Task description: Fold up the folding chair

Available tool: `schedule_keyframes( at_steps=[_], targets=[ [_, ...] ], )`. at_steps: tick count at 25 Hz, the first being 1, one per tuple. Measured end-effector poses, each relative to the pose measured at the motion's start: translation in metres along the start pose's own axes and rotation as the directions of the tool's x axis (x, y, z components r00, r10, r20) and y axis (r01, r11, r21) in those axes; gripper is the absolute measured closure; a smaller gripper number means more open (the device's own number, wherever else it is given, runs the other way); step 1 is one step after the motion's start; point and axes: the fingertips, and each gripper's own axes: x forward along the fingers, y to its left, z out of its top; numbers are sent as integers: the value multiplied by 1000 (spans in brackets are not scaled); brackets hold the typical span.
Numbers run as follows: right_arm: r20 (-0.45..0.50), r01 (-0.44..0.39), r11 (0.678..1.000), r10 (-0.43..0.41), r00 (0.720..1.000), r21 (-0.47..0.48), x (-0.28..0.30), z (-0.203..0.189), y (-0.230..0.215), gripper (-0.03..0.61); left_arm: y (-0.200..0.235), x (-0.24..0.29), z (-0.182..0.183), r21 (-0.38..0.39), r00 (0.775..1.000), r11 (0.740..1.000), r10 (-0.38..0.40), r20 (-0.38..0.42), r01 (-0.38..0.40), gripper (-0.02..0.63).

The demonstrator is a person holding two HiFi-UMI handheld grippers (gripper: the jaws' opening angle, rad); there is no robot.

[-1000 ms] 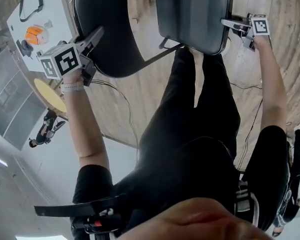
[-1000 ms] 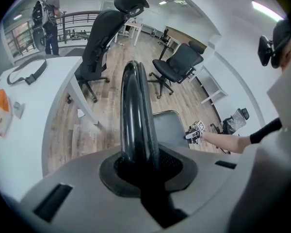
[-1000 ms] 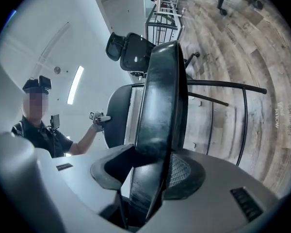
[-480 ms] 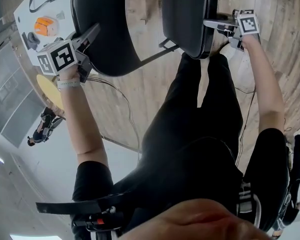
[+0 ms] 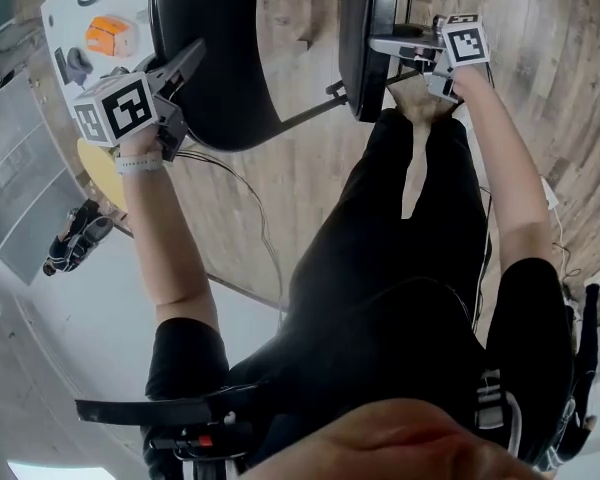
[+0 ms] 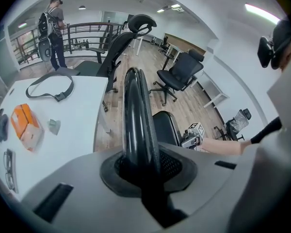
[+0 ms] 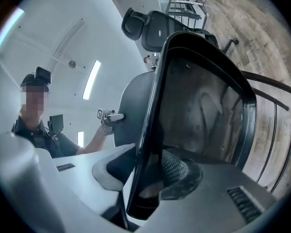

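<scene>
Right now your folding chair (image 5: 225, 98) stands on the wooden floor (image 5: 300, 198) just ahead of your legs, close to the edge of the white bench (image 5: 65, 23). Its seat (image 5: 358, 48) is tipped up until the head view shows it almost edge-on. It is near the backrest (image 5: 210, 28) but a gap remains between them, so I judge the fold well along and not finished.

Your right tongs (image 5: 388, 46) pinch the seat's rim, and the right gripper view shows the black edge caught between the pads. A hold out at the rim probably gives you the most leverage for swinging the seat on its hinge.

Your left tongs (image 5: 188, 68) are clamped on the backrest's curved rim, which rises straight out from between the jaws in the left gripper view. That grip likely steadies the frame so the chair cannot slide or tip while the seat comes up.

Farther out, an orange box (image 6: 25, 124) and a looped strap (image 6: 51, 87) lie on the bench, well apart from the chair.
</scene>
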Motion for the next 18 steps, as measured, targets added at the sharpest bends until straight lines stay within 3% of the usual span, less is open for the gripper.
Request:
schedule_keyframes(
  at_steps=[6, 12, 18],
  targets=[
    [38, 5, 1000, -5, 999, 14, 41, 2, -13, 433, 6, 5, -6, 8, 1000, 1000, -13, 1, 13, 558],
    [64, 4, 998, -8, 998, 64, 111, 19, -4, 433, 31, -25, 1, 9, 1000, 1000, -9, 9, 9, 558],
    [78, 97, 992, -103, 992, 79, 143, 22, -31, 433, 35, -17, -1, 15, 1000, 1000, 10, 7, -10, 560]
  ],
)
